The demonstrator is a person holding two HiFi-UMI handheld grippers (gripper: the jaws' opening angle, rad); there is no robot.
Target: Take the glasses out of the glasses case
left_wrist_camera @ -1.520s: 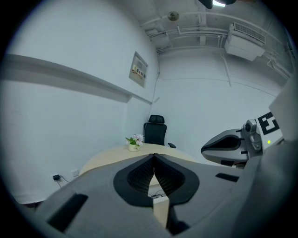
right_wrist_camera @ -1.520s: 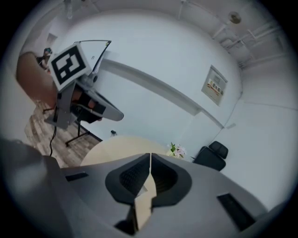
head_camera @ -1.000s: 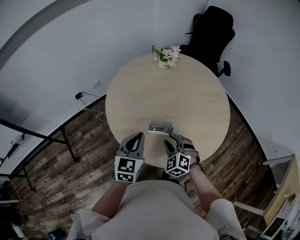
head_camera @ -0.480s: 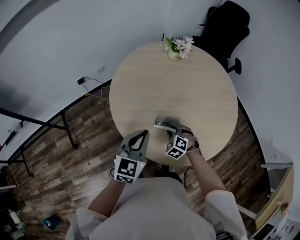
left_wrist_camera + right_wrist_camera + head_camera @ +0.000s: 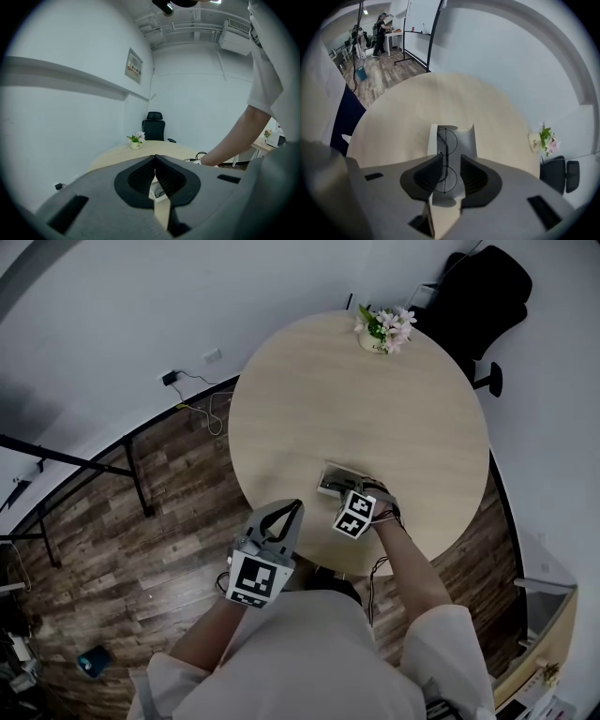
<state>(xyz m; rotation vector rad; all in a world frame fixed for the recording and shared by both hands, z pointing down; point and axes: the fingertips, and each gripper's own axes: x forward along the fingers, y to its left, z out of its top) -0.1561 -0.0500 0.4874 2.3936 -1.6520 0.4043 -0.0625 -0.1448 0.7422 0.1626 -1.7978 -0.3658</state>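
Wire glasses (image 5: 442, 153) lie lengthwise in case (image 5: 467, 138); right gripper (image 5: 451, 157), now lowered onto it, narrows astride one lens; left gripper (image 5: 155, 157) closed.

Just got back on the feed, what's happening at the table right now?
A person is working two handheld grippers at the round table. The right gripper points down into the open glasses case. Its jaws have just been closing either side of the glasses but are not yet pinching them. The left gripper hangs shut near the table edge, holding nothing.

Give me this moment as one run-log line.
right gripper: over open case, jaws just closing astride glasses, no grip yet | left gripper: shut, empty
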